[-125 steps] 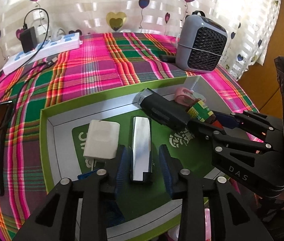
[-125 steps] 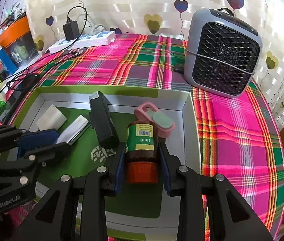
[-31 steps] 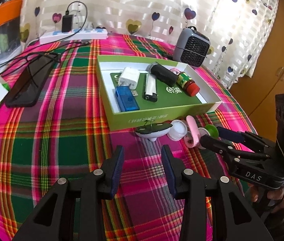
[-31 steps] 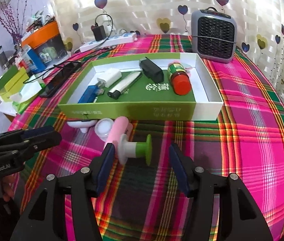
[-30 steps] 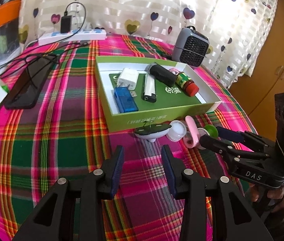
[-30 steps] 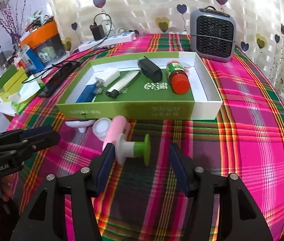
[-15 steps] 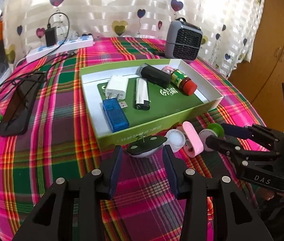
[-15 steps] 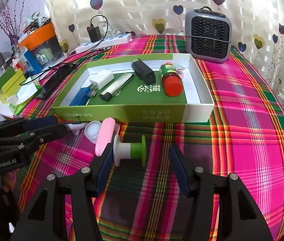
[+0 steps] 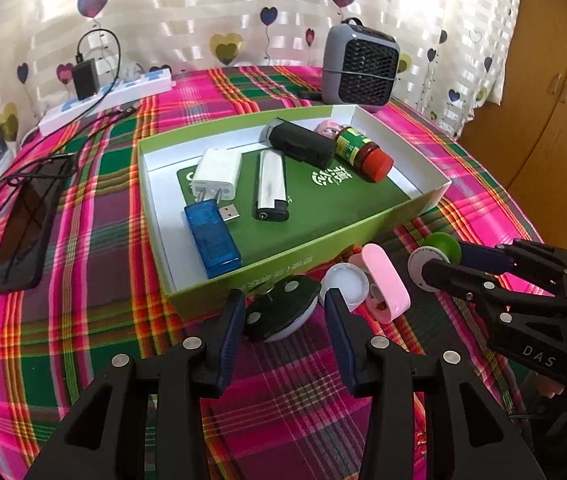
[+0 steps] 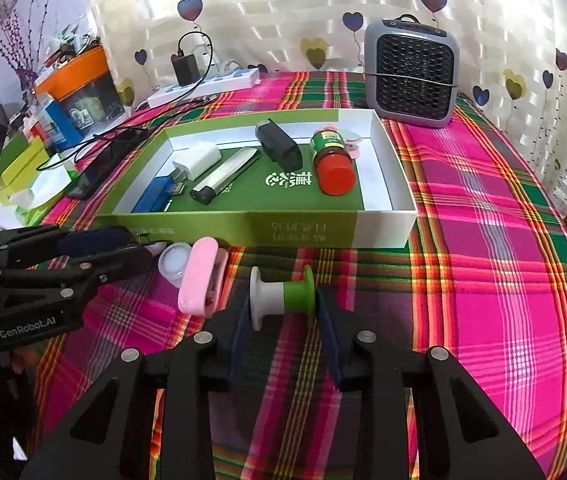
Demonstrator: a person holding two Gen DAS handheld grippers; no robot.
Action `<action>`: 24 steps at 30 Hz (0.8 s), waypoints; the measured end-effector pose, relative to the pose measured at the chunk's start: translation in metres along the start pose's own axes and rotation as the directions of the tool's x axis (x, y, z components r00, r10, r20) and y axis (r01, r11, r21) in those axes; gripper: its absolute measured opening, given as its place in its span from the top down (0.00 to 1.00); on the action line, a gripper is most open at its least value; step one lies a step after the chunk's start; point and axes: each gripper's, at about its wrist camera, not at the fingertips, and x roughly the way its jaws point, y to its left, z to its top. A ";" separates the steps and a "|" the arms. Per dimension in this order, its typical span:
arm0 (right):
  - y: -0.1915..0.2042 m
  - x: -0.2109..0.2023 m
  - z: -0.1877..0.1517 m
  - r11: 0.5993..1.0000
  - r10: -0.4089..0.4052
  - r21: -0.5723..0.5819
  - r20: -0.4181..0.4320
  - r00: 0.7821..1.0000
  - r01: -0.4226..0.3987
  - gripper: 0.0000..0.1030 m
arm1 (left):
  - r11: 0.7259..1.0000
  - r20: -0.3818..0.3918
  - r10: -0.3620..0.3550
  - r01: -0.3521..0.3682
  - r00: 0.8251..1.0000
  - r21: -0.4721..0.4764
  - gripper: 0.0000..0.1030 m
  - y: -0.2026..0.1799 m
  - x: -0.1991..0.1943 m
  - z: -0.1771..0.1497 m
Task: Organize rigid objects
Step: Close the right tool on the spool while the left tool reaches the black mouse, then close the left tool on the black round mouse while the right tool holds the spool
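On the plaid tablecloth (image 10: 483, 248), the right gripper (image 10: 283, 312) has a white-and-green spool (image 10: 283, 294) lying on its side between its blue pads; the jaws are closing, and the pads sit at or just off the spool's two end flanges, so whether they press cannot be told. The left gripper (image 9: 285, 320) stands with its jaws apart around a black-and-white oval gadget (image 9: 281, 312), its pads beside it with small gaps showing.

Just right of that gadget lies a small round white lid (image 9: 343, 284), and touching it a pink oblong case (image 9: 387, 282), with the spool just beyond.

Behind these runs the near wall of a shallow green box (image 9: 283, 256). Inside it, from the left, lie a blue USB stick (image 9: 211, 238), a white plug adapter (image 9: 217, 174), a silver lighter (image 9: 271, 186), a black rectangular device (image 9: 301, 144) and a red-capped bottle with a green label (image 9: 359, 154) on its side. A pink item (image 9: 327, 128) peeks out behind the bottle.

Left of the box a dark phone (image 9: 29, 224) lies flat with cables. Farther back stand a white power strip (image 9: 111, 98) with a black charger, and a grey fan heater (image 9: 357, 66) before the heart-print curtain (image 9: 219, 12).
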 end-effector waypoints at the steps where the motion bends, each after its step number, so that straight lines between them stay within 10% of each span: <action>1: 0.000 0.000 0.000 1.000 0.002 0.000 0.000 1.000 -0.002 0.68 | 1.000 -0.004 0.002 -0.002 1.000 0.000 0.61 0.000 0.001 0.000; 24: -0.008 -0.002 0.000 1.000 -0.011 0.005 0.009 1.000 0.011 0.68 | 1.000 -0.015 0.010 -0.010 1.000 -0.029 0.62 -0.001 0.011 0.000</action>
